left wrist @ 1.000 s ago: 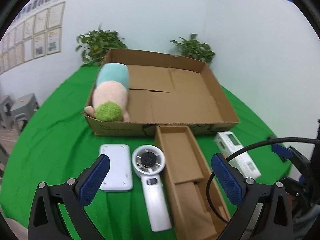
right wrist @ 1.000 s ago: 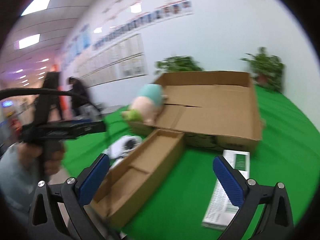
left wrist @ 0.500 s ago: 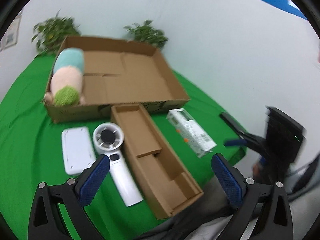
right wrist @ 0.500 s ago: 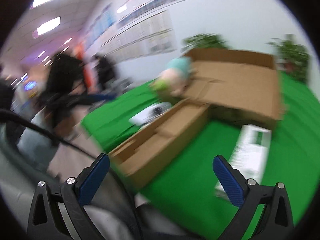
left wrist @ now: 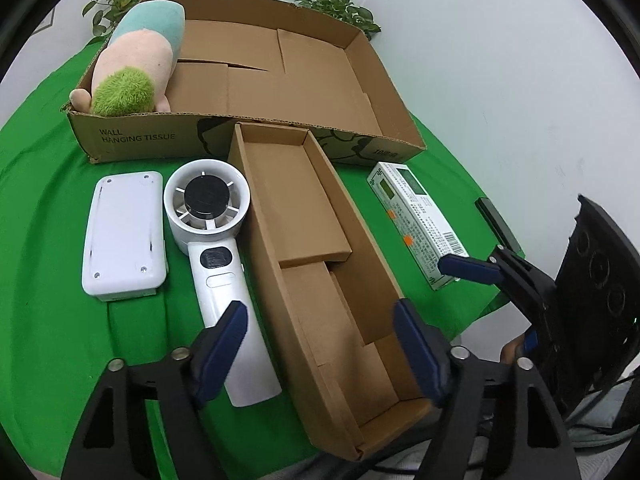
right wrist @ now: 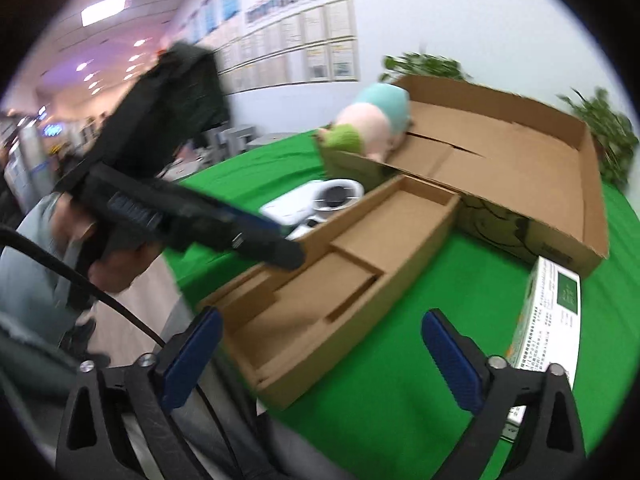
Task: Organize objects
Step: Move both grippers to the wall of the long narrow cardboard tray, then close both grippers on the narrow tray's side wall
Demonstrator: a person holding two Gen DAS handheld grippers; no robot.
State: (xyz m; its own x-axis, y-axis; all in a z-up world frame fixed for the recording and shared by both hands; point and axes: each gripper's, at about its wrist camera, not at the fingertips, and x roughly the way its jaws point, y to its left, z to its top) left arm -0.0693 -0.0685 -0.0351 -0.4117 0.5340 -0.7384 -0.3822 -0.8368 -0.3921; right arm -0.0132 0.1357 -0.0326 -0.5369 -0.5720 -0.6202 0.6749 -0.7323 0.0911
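Both grippers have dropped closer to the bench, left gripper [left wrist: 320, 344] and right gripper [right wrist: 320, 356] fingers spread and empty, so only the plush toy [left wrist: 134, 68] sits in the big box [left wrist: 396, 120] while fan [left wrist: 212, 220], white case [left wrist: 124, 232] and carton [left wrist: 416, 216] wait outside.

Both wrist cams near, facing narrow box [left wrist: 320, 256]

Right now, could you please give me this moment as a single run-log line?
left tool: open, above long narrow box | right tool: open, empty | plush toy: in large box | fan, white case, carton: on cloth
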